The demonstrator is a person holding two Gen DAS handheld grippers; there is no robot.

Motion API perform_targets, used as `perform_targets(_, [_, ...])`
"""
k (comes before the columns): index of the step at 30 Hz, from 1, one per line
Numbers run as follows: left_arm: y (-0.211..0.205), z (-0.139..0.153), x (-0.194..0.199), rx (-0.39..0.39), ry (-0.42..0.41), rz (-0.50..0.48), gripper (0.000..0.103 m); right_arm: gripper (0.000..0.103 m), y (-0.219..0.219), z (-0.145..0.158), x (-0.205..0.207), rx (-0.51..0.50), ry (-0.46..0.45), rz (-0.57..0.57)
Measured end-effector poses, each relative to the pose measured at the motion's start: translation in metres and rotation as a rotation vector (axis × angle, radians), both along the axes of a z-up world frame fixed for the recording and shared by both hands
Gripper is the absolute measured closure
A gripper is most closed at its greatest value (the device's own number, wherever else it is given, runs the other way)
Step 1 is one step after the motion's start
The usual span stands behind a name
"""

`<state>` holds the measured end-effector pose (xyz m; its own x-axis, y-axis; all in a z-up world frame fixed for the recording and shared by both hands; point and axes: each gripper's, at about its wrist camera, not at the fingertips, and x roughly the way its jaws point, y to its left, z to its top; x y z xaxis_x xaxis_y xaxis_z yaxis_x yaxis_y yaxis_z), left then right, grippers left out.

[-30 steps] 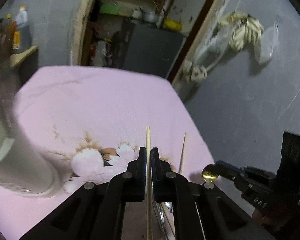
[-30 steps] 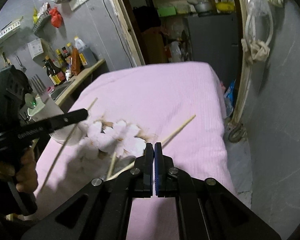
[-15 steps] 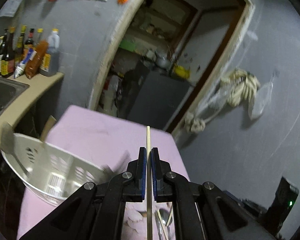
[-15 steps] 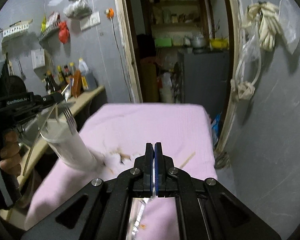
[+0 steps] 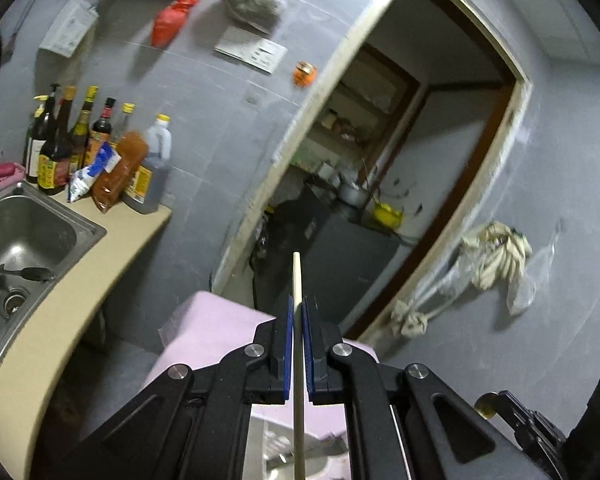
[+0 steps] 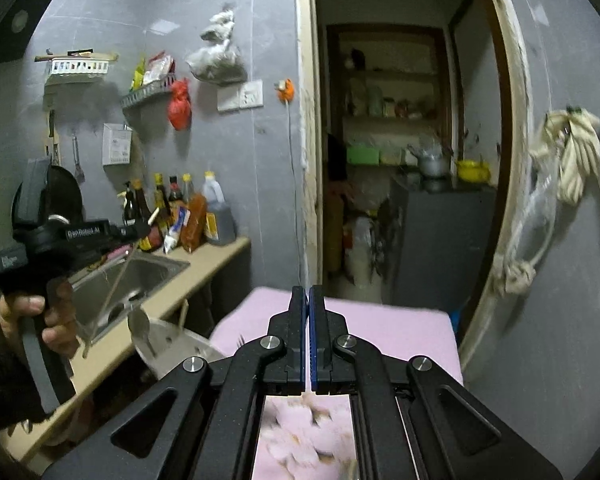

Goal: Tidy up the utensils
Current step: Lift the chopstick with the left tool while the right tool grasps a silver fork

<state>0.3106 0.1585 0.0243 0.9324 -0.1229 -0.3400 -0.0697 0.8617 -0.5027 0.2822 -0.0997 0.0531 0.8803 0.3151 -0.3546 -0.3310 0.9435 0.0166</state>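
My left gripper (image 5: 298,306) is shut on a pale wooden chopstick (image 5: 297,276) whose end pokes out past the blue pads. The right wrist view shows that gripper (image 6: 146,226) from the side in a person's hand (image 6: 56,320), the chopstick (image 6: 114,290) slanting down below it. My right gripper (image 6: 309,294) is shut, and nothing shows between its pads. In the left wrist view its tip (image 5: 485,406) carries a small brass-coloured round spot; I cannot tell what that is. A white perforated holder (image 6: 172,344) with a spoon (image 6: 138,322) and a fork (image 6: 240,338) in it stands on the pink cloth table (image 6: 400,328).
A steel sink (image 5: 28,232) sits in a beige counter (image 5: 84,280) on the left, with several sauce bottles (image 5: 100,152) against the grey wall. Ahead lies an open doorway (image 6: 392,184) into a storeroom. A knotted rope (image 5: 492,260) hangs on the right wall.
Both grippers have risen and tipped upward, so the wall and doorway fill the views instead of the table. The white holder has dropped out of the left wrist view. The chopstick stays clamped.
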Motion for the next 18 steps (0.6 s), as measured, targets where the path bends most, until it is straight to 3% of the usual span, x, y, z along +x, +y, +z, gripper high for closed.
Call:
perform_targets(8, [0.038, -0.011, 0.024, -0.022, -0.024, 0.062, 0.098, 0.101, 0.063, 0.017, 0.020, -0.061, -0.101, -0.053])
perform_targets(18, [0.056, -0.046, 0.060, -0.028, -0.001, 0.104, 0.098, 0.101, 0.105, -0.020, 0.041, -0.133, -0.057, -0.029])
